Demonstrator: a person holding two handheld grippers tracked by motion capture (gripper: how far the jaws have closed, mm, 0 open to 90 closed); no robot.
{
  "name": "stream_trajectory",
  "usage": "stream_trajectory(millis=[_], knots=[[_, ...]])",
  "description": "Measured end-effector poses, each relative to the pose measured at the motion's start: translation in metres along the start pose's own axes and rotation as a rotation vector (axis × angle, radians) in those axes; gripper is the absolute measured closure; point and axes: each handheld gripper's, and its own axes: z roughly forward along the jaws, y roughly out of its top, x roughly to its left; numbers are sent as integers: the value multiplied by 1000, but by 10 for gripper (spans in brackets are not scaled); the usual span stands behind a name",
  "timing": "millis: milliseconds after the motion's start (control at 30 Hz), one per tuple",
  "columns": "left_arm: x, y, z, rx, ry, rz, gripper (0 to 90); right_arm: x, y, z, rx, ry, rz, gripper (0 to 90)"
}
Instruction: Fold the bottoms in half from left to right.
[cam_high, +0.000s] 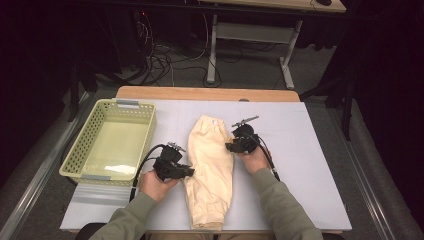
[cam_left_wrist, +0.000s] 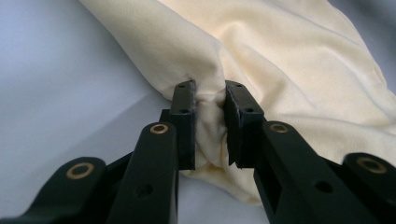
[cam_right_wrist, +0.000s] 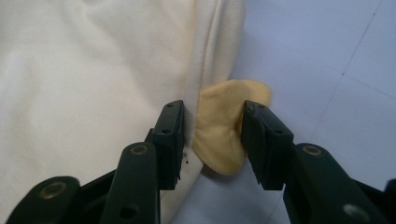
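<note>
The left gripper (cam_high: 187, 171), just left of the frame's centre in the high view, has its jaws pinched on a bunched fold at the edge of the cream garment (cam_high: 211, 170); in the left gripper view the cloth (cam_left_wrist: 280, 70) puckers between the two pads. The right gripper (cam_high: 231, 146), slightly above and right of centre, stands with its jaws partly apart around a small yellowish flap (cam_right_wrist: 224, 130) at the garment's other edge; in the right gripper view the flap touches the right-hand pad, with a gap on the other side, so the pads are not pressing on it together.

The garment lies lengthwise down the middle of the frame, from mid-height to near the bottom edge, flat on a pale grey-blue table cover (cam_high: 310, 165). A strip of bare wood (cam_high: 200, 93) shows along the cover's far edge. At the left of the frame a light green perforated basket (cam_high: 80, 145) sits on the cover, well apart from the garment.

Beyond the table, in the upper part of the frame, is grey carpet (cam_high: 250, 70) with a tangle of dark cables (cam_high: 160, 60) and the white legs of another desk (cam_high: 285, 60). The surroundings to either side are dark.
</note>
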Motion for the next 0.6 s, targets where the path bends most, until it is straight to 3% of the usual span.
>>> stream_trajectory(millis=[133, 433, 600], knots=[[-2, 0, 1, 6, 7, 8, 730, -1, 0, 3, -2, -4, 9, 593], [-8, 1, 2, 21, 8, 10, 547, -2, 6, 4, 27, -12, -2, 594], [-10, 1, 2, 28, -2, 11, 521, -3, 6, 5, 24, -12, -3, 593]])
